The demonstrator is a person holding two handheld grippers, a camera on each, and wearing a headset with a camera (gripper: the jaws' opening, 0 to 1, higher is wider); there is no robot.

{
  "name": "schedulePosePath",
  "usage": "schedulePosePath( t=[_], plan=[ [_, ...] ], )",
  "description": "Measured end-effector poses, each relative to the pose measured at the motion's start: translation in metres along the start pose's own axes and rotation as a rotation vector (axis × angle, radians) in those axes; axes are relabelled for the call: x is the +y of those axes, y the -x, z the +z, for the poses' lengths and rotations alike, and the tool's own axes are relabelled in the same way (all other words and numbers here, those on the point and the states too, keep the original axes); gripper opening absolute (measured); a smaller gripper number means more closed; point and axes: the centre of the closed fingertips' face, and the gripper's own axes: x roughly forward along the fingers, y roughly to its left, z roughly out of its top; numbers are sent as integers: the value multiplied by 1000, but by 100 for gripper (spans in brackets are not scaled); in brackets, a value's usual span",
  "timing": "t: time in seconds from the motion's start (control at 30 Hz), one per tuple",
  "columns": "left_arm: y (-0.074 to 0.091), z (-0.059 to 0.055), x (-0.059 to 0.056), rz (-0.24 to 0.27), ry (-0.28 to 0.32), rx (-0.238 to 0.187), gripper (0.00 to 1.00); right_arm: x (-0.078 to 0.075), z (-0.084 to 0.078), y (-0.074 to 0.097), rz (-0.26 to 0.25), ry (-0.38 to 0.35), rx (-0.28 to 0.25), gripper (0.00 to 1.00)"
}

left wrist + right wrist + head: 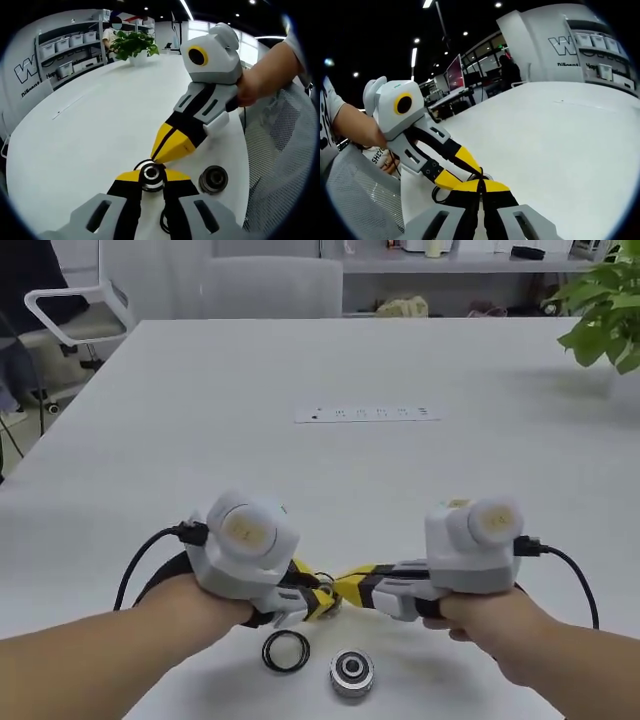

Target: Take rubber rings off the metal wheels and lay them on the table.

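Nearest: bare wheel (pixel 352 671) and loose rubber ring (pixel 286 651) by the tabletop's (pixel 320 370) near edge. Left gripper view reveals the left gripper (pixel 151 176) clamping a second wheel (pixel 151 172); right gripper (pixel 158 156), tips pressed together, touches its rim.

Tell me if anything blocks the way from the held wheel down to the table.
Nothing visible does. The wheel sits in the left tongs, right tongs at its rim. A loose ring and a bare wheel lie on the table nearby, with open surface beside them.
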Motion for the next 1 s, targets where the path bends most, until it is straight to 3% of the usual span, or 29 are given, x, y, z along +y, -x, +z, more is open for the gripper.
schedulePosePath(
  t=[0.57, 1.0],
  plan=[
    [30, 1, -2, -3, 36, -50, 19, 6, 13, 5, 17, -25, -39, 0],
    [59, 15, -6, 5, 55, -131, 28, 11, 22, 8, 34, -35, -67, 0]
  ],
)
